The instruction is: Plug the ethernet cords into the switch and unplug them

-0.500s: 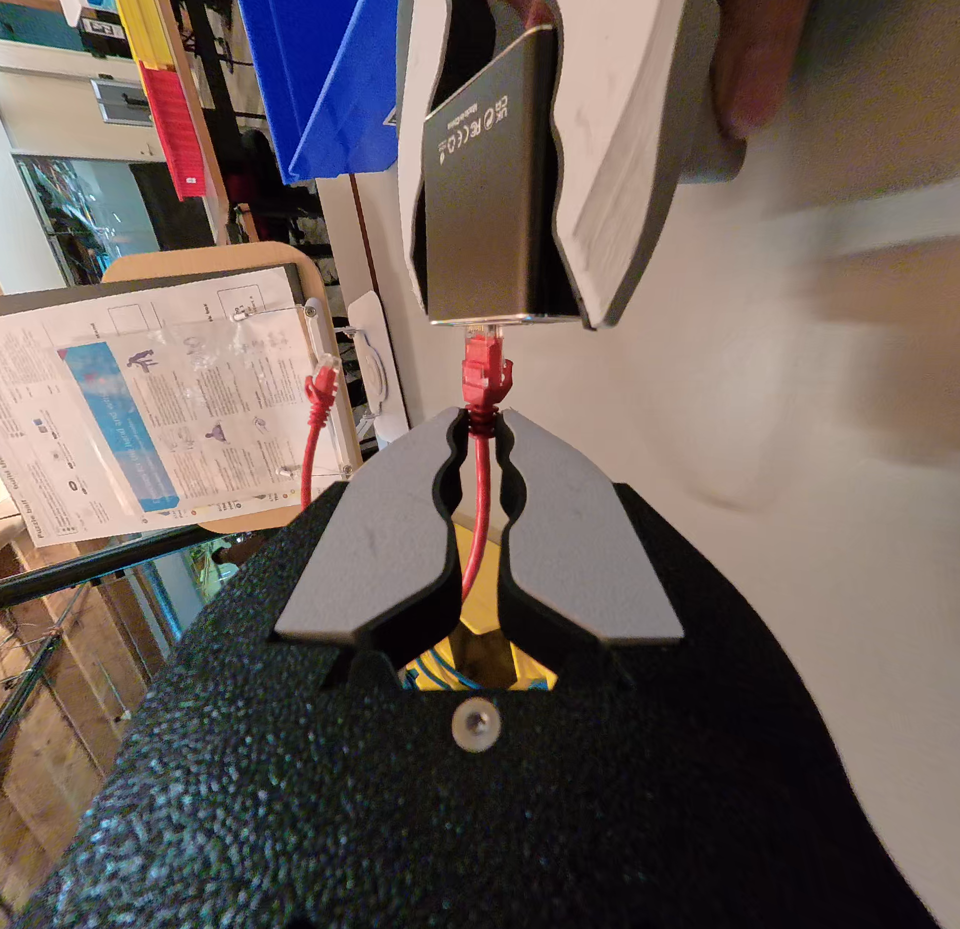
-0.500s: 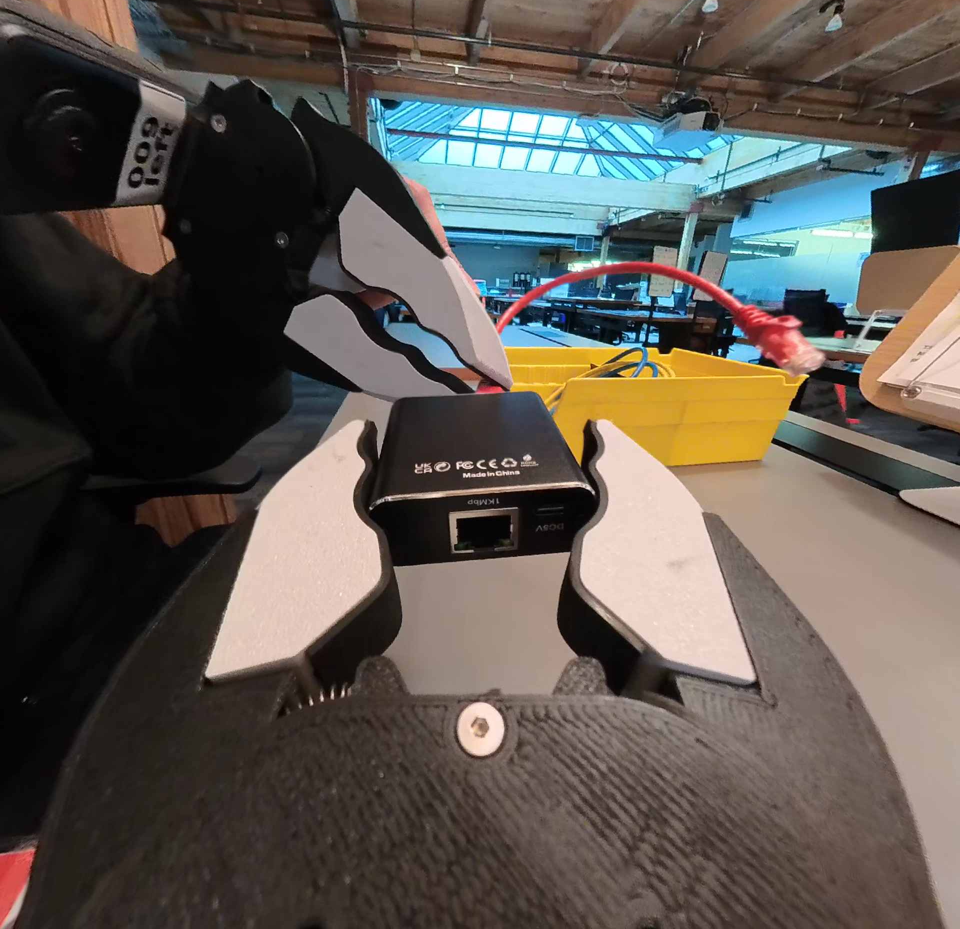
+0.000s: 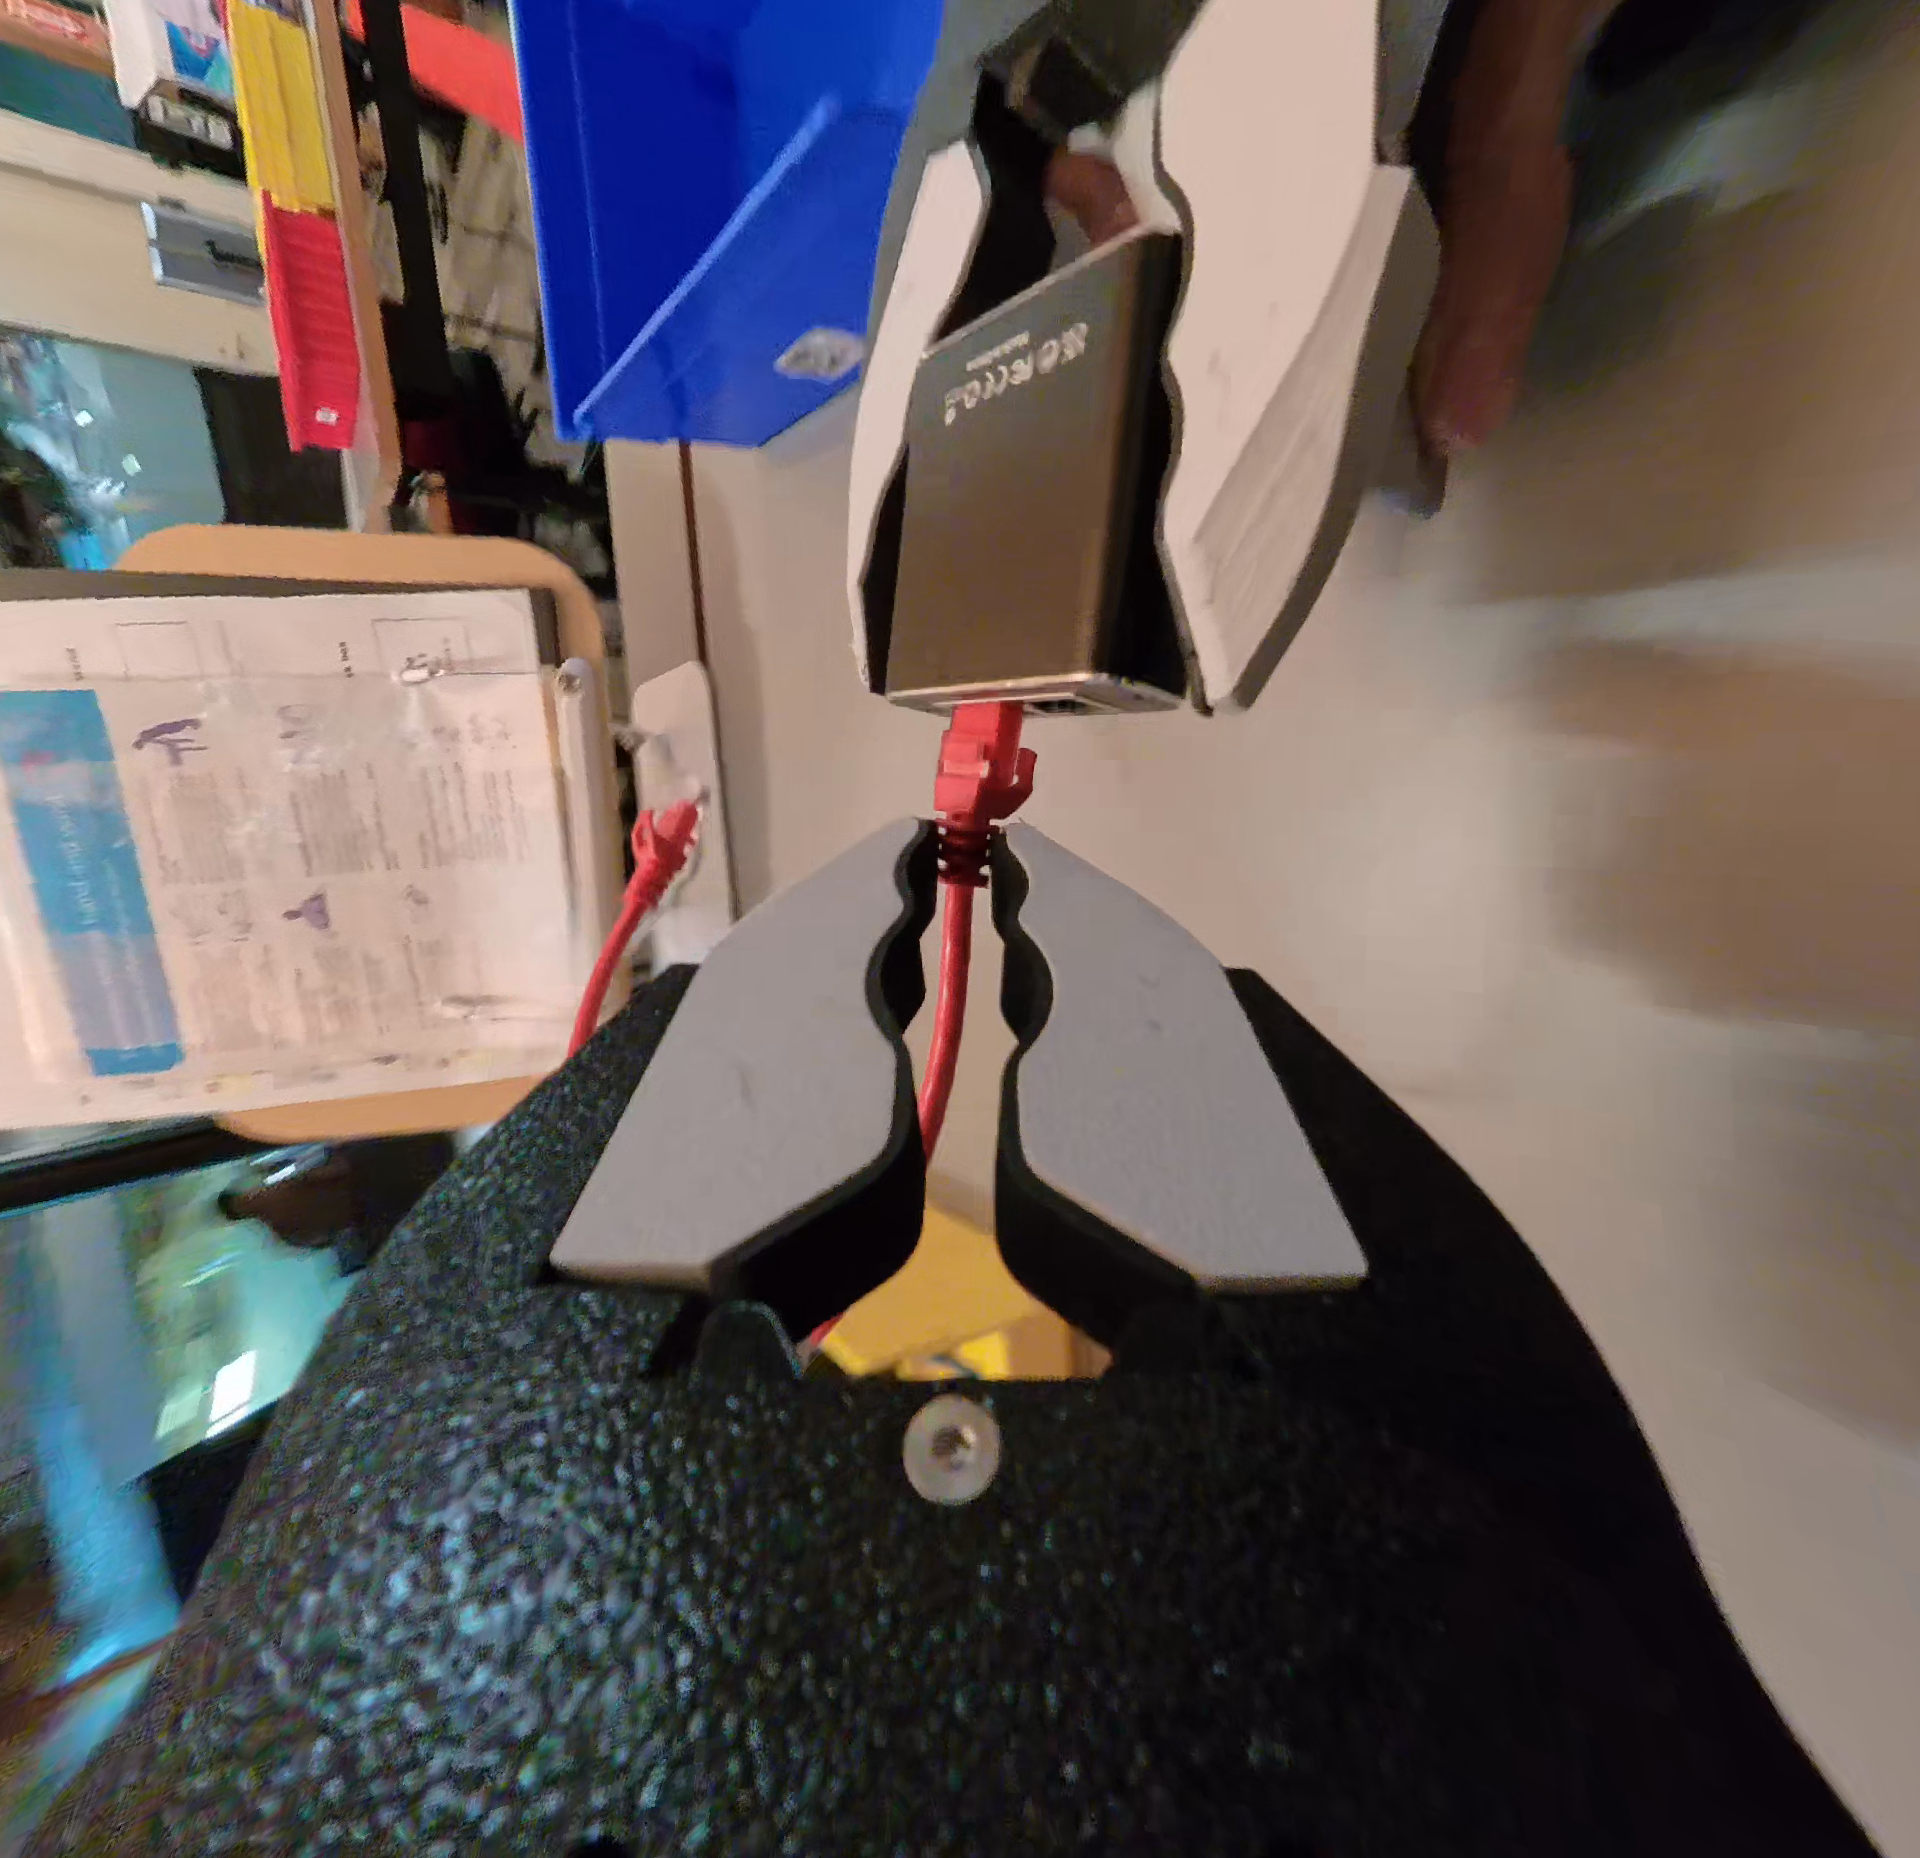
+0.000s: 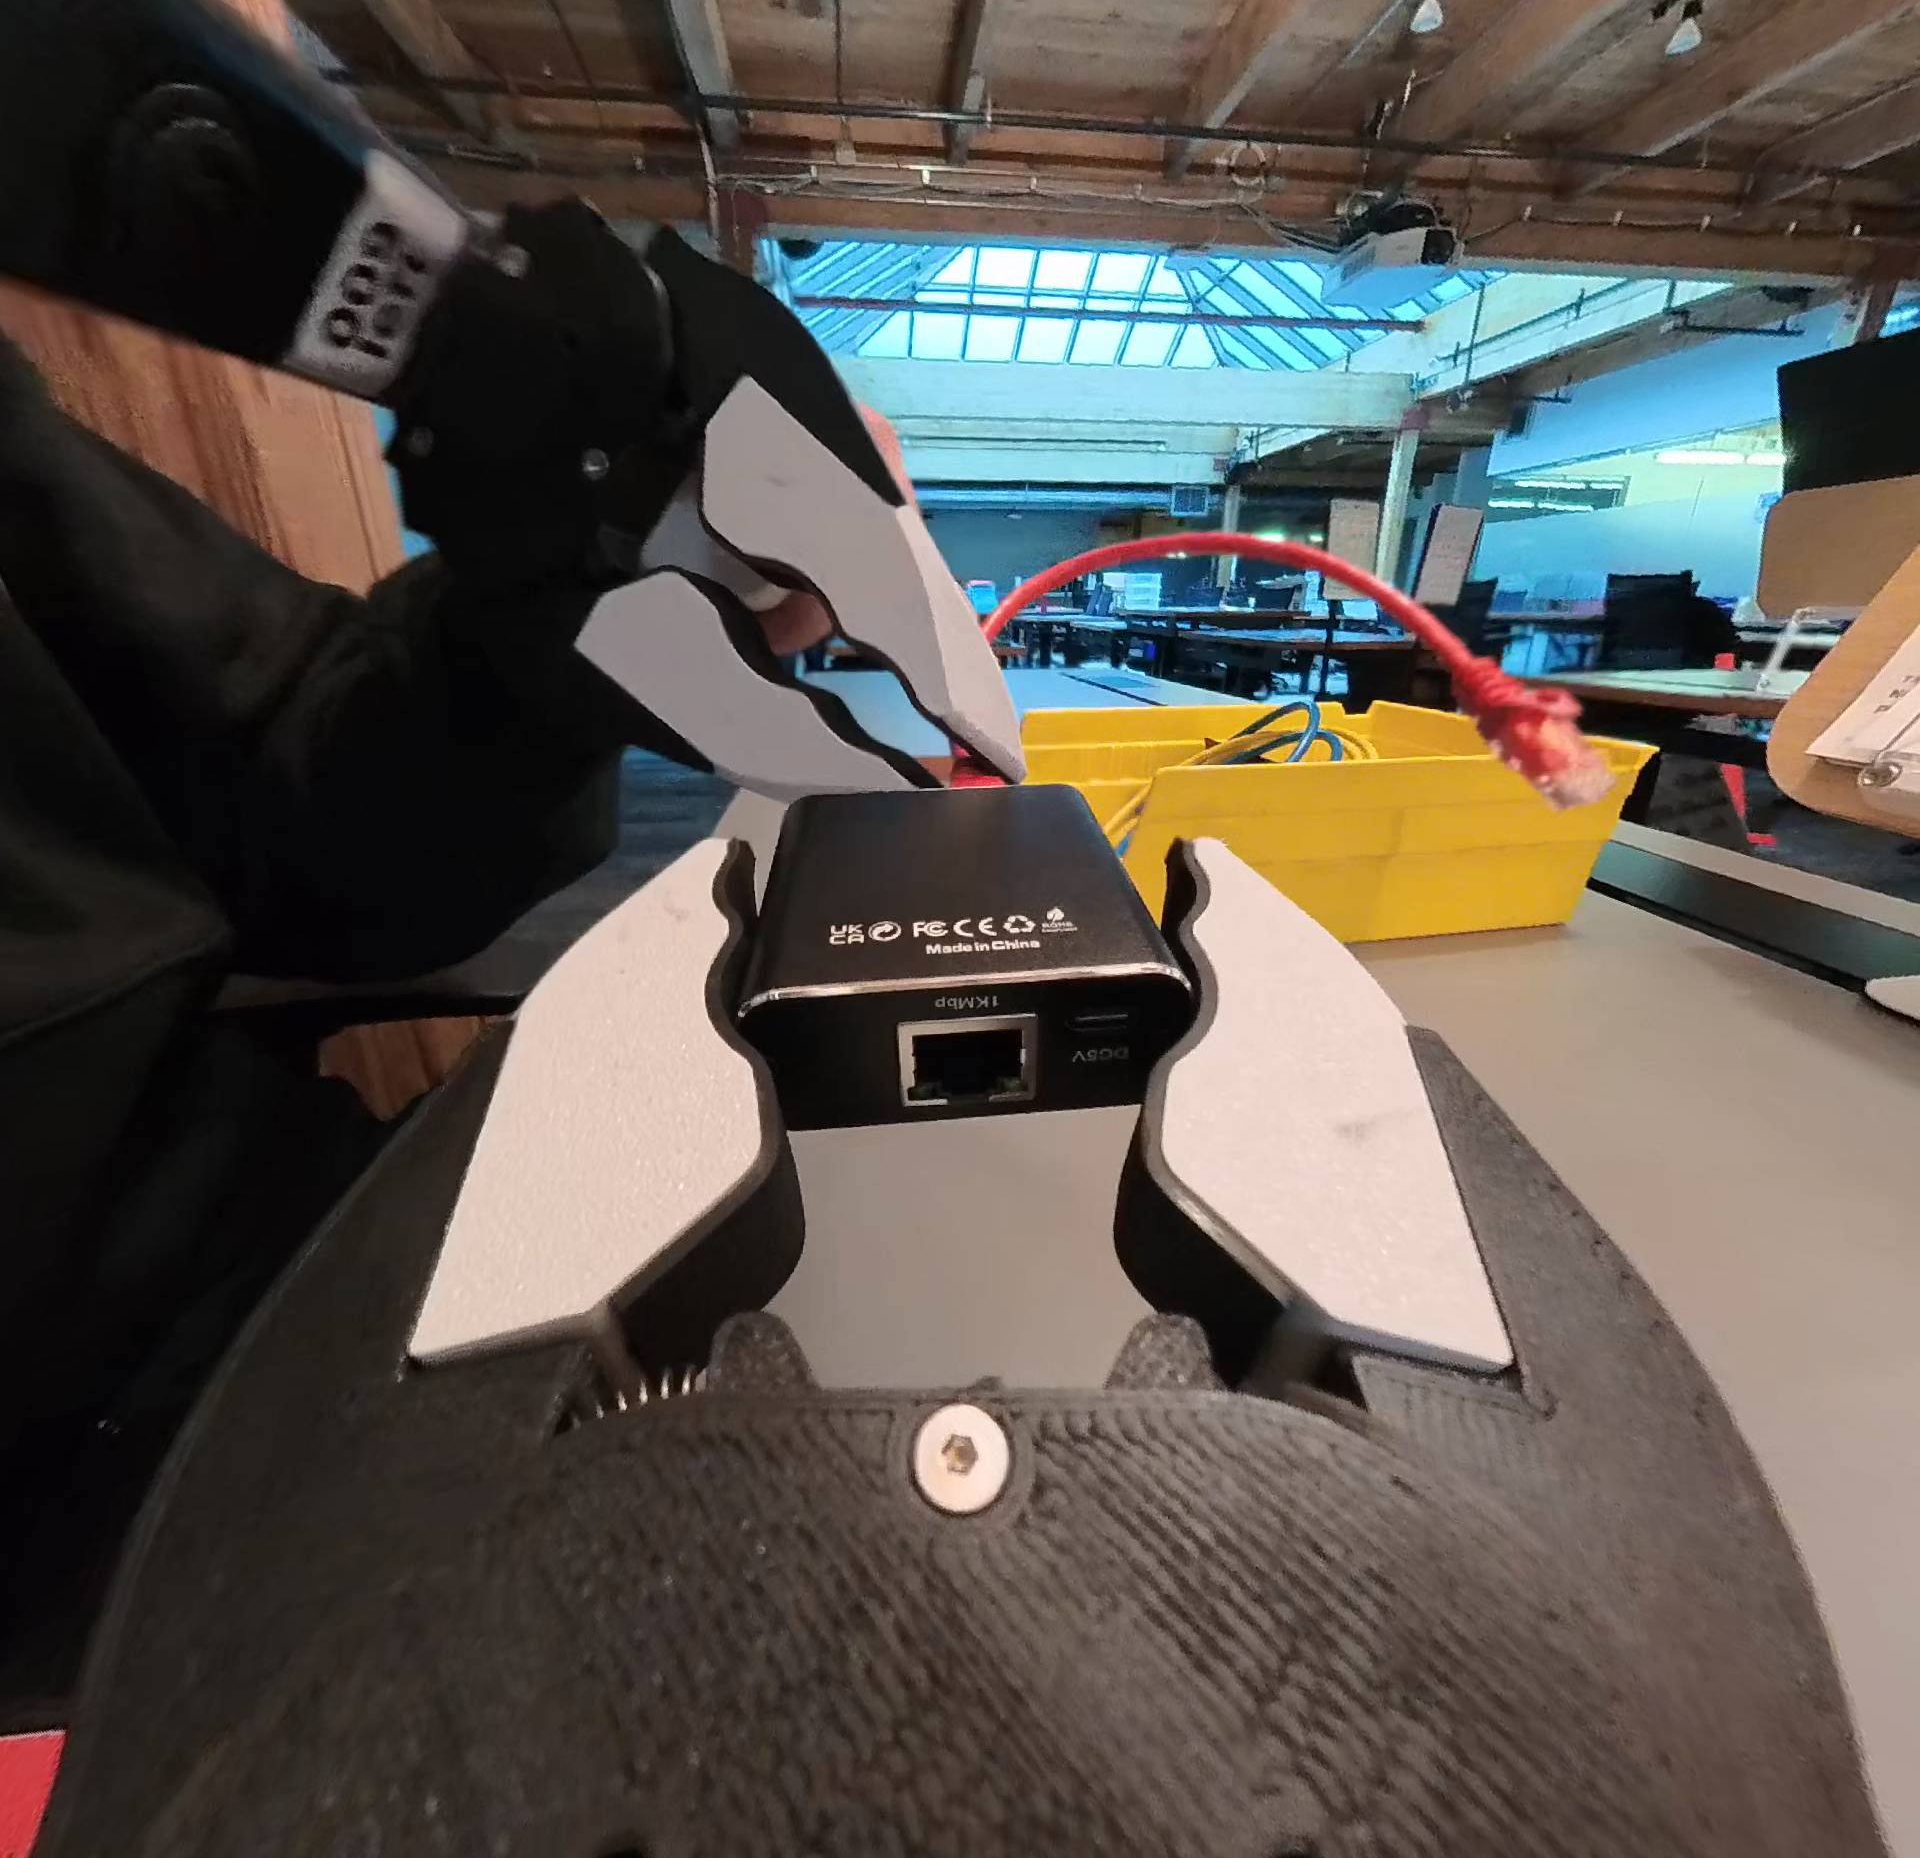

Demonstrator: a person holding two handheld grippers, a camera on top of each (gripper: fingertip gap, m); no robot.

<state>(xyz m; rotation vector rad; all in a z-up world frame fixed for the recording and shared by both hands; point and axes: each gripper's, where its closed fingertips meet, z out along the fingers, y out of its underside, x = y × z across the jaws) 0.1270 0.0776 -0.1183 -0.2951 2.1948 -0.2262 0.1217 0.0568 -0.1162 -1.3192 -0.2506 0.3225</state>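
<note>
Since half a second ago, red plug (image 3: 982, 764) pushed deeper into switch (image 3: 1023, 520), frame centre. Left claw (image 3: 961, 842) pinches its boot; right claw (image 4: 961, 873) clamps the switch, bracing against insertion force.

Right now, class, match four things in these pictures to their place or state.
Things:
1. switch
2. red cord
3. blue cable
4. cord's free plug

Places or states:
A. in the yellow bin
B. hanging in the air
C. clamped in the right gripper
D. pinched by the left gripper

Pairs: 1-C, 2-D, 3-A, 4-B
</note>
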